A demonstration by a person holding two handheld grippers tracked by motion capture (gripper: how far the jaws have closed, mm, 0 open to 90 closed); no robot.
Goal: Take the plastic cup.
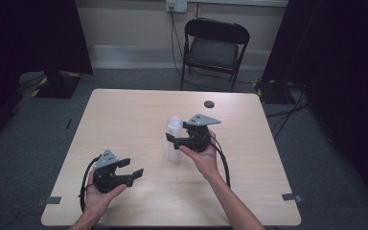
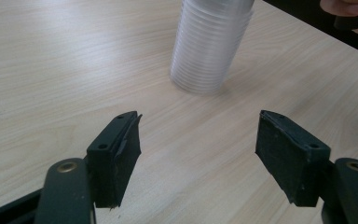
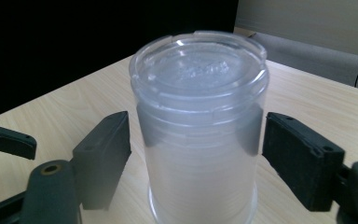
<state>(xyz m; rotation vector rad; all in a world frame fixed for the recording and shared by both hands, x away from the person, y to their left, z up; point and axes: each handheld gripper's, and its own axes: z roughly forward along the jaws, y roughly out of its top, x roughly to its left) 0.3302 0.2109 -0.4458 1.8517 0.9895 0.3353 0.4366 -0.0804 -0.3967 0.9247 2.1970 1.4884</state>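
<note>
At table centre | right gripper [image 3: 193,154] fingers astride cup stack [image 3: 200,135], pads touching | left gripper [image 2: 198,154] fingers apart, empty

In the left gripper view the top of the clear ribbed container [image 2: 210,44] is cut off by the upper edge, and the hand [image 2: 349,14] at the top right corner is cropped to a sliver. In the right gripper view the container's foot runs off the bottom edge, and whether the right tongs [image 3: 193,161] press its wall cannot be told: the pads [image 3: 103,156] stand at its sides, seen partly through the cloudy plastic. In the high view the container is half hidden behind the right tongs, and the dark round spot [image 1: 209,104] on the surface [image 1: 124,120] is too small to identify.
</note>
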